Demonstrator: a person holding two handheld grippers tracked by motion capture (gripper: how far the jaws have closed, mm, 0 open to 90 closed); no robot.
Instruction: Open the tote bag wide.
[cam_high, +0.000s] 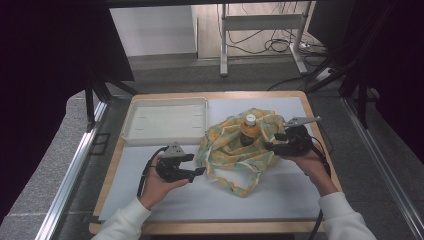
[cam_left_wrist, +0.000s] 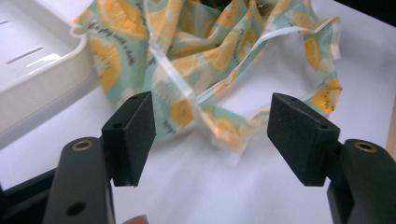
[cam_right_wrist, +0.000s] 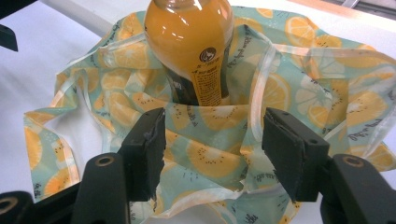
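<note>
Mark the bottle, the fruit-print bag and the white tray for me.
bottle (cam_right_wrist: 189, 42), right gripper view, orange body.
fruit-print bag (cam_high: 227, 150), high view, front cloth.
white tray (cam_high: 165, 137), high view, near rim.

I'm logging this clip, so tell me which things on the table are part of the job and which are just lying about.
In the job:
bag, fruit print
bottle, standing in the bag
left hand-held gripper, open beside the bag
right hand-held gripper, open at the bag

Likely lying about:
tray, white, nothing in it
</note>
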